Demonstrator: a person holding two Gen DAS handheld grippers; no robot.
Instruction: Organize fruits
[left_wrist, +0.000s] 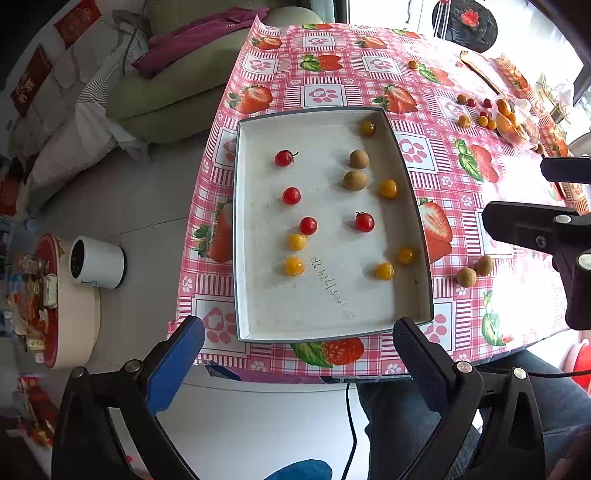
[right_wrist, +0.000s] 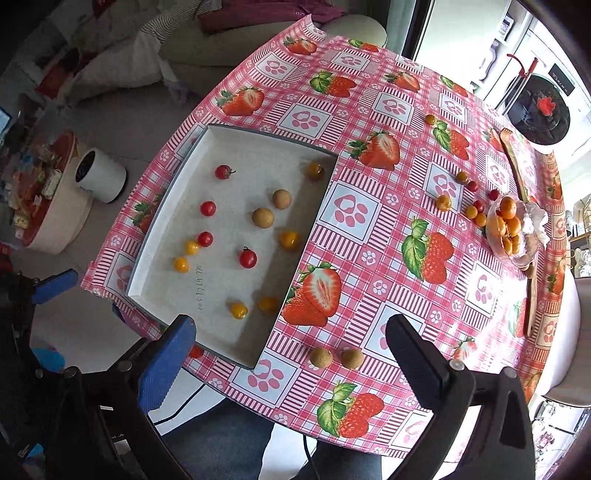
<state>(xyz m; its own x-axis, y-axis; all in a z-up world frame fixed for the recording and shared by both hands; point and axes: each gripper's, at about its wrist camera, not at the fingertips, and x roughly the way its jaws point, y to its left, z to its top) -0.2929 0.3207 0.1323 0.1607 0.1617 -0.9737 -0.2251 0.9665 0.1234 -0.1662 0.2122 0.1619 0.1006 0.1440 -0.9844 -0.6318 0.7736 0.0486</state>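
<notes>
A shallow white tray (left_wrist: 325, 317) (right_wrist: 236, 140) lies on the strawberry tablecloth. It holds several red cherry tomatoes (left_wrist: 284, 158) (right_wrist: 248, 258), several yellow tomatoes (left_wrist: 294, 266) (right_wrist: 239, 310) and two brown longans (left_wrist: 355, 180) (right_wrist: 263, 217). Two more longans (left_wrist: 466, 277) (right_wrist: 320, 357) lie on the cloth right of the tray. My left gripper (left_wrist: 298, 343) is open and empty above the tray's near edge. My right gripper (right_wrist: 290, 345) is open and empty above the two loose longans.
A clear bowl of orange fruit (right_wrist: 508, 229) (left_wrist: 511, 122) stands at the far right, with loose small tomatoes (right_wrist: 443, 202) beside it. A wooden utensil (right_wrist: 515, 166) lies behind the bowl. A white cylinder (left_wrist: 96, 263) stands on the floor left of the table.
</notes>
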